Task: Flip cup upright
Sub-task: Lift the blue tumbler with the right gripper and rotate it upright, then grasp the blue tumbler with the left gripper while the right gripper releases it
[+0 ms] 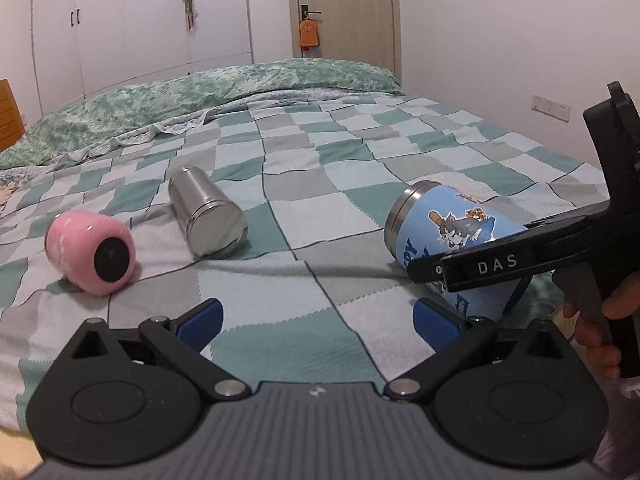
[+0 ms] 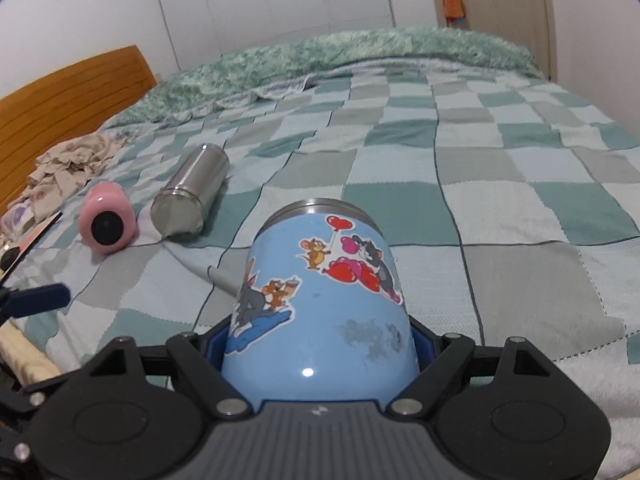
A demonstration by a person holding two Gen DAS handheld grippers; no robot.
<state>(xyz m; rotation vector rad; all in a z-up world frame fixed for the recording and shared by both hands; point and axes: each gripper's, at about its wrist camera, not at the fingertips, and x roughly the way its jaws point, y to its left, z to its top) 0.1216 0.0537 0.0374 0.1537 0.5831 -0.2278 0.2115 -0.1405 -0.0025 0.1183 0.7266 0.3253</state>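
- right gripper (image 2: 320, 344) has the blue cup (image 2: 320, 304) clamped between its fingers (image 2: 214, 344), gripping the body near the closed base end, so it's holding the cup for sure
- blue cup is tipped over, steel rim pointing away from the right wrist camera toward the far side of the bed (image 2: 500, 208); from the left wrist view its rim end looks raised off the blanket, though whether the lower end touches the bed I can't tell
- cup is covered in Tom and Jerry cartoon stickers, one with red heart balloons; there's some blue lettering on the side in the left view but it's cut off by the gripper arm, can't read it properly
- the right gripper's arm has "DAS" printed on it in white letters, readable in the left wrist view
- left gripper (image 1: 316, 320) hovers low over the checkered blanket with fingers (image 1: 200, 318) spread wide, nothing between them
- steel cup (image 1: 208, 216) and pink cup (image 1: 90, 250) both lie on their sides off to the left, near each other, well apart from the blue cup
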